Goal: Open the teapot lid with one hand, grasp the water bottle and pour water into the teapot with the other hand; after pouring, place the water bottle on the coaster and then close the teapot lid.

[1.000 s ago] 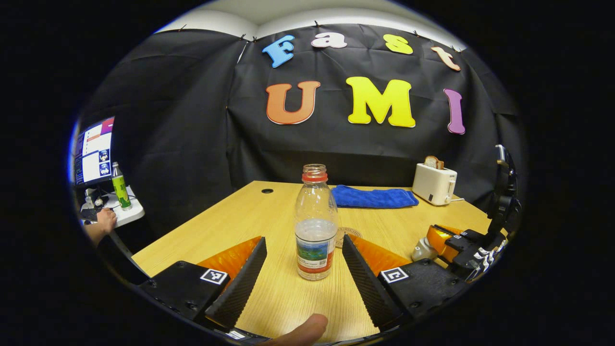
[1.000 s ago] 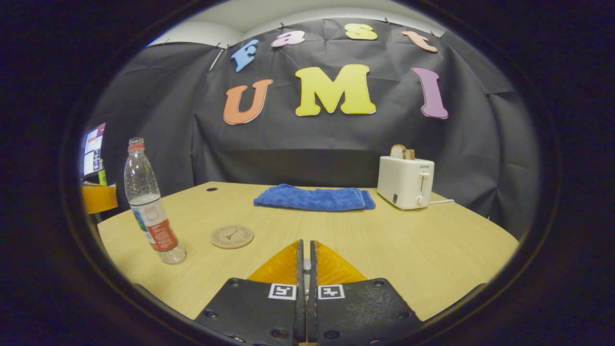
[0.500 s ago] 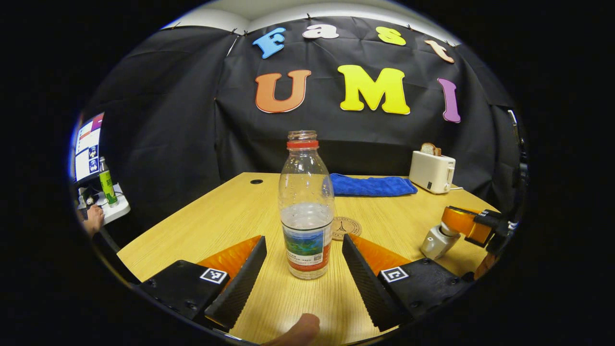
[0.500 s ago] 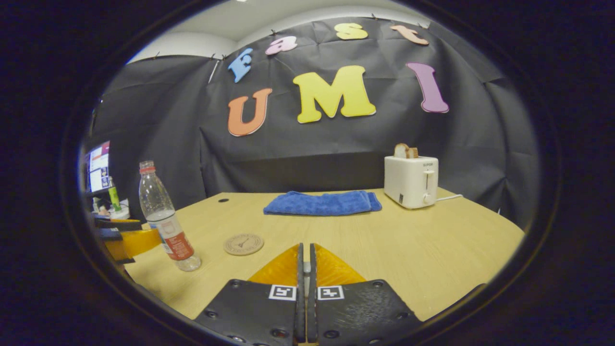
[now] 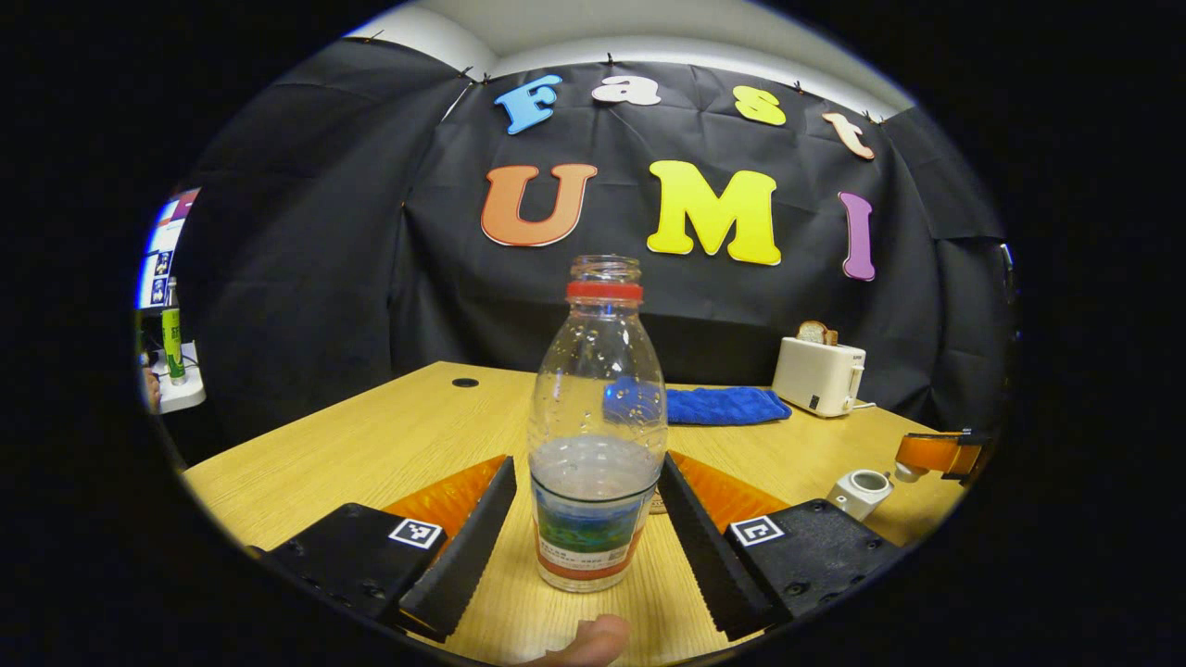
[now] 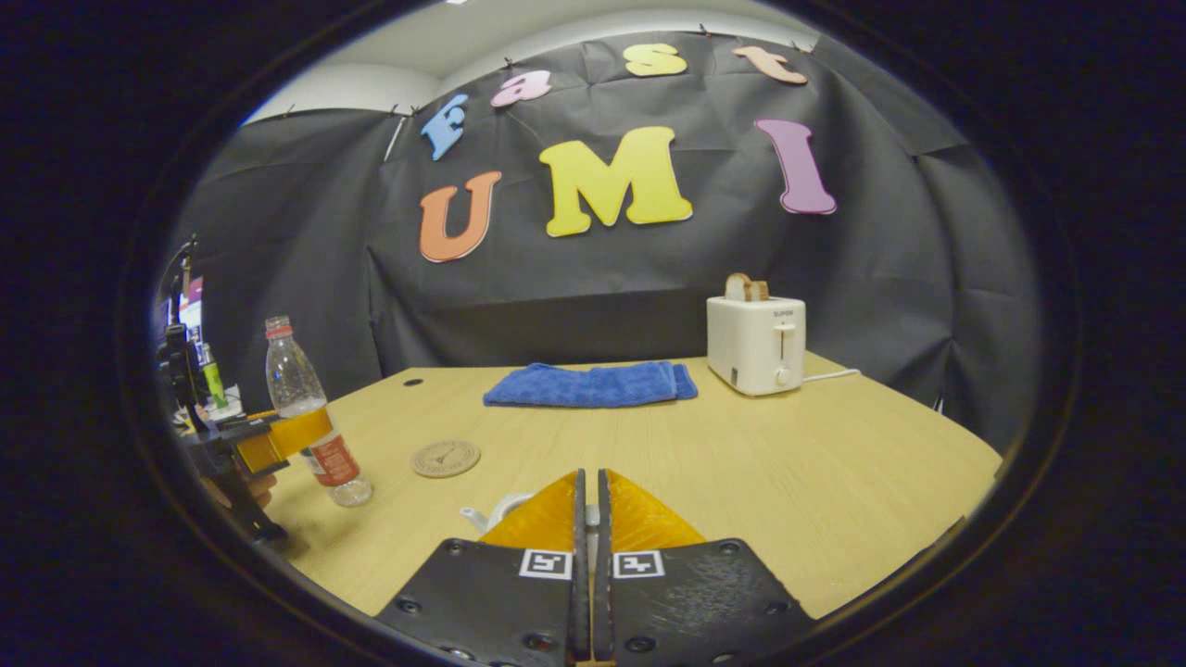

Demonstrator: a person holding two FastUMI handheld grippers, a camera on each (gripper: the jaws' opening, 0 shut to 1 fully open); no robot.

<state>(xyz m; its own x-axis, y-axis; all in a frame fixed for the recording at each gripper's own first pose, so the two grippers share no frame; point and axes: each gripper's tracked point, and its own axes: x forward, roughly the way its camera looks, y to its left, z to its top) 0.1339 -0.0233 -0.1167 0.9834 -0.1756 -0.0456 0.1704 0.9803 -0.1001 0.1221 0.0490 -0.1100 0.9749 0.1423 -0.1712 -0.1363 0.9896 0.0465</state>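
Wooden worktop [image 6: 741, 463] is sitting in a black-draped booth, toaster [image 6: 756, 345] and blue towel [image 6: 588, 384] at the back. Left claw [image 5: 586, 519] is gaping wide around the upright water bottle [image 5: 598, 435], not squeezing it. Right claw [image 6: 586, 519] is pinched closed over the open teapot [image 5: 860, 489]; can't tell what it's gripping.

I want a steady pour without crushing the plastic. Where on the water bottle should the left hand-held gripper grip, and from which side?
Grip the water bottle at its straight labelled lower body, probably steadier than the tapering shoulder. Come in level from the near side: the bottle stands upright between the left hand-held gripper's open fingers, so closing there should hold it squarely.
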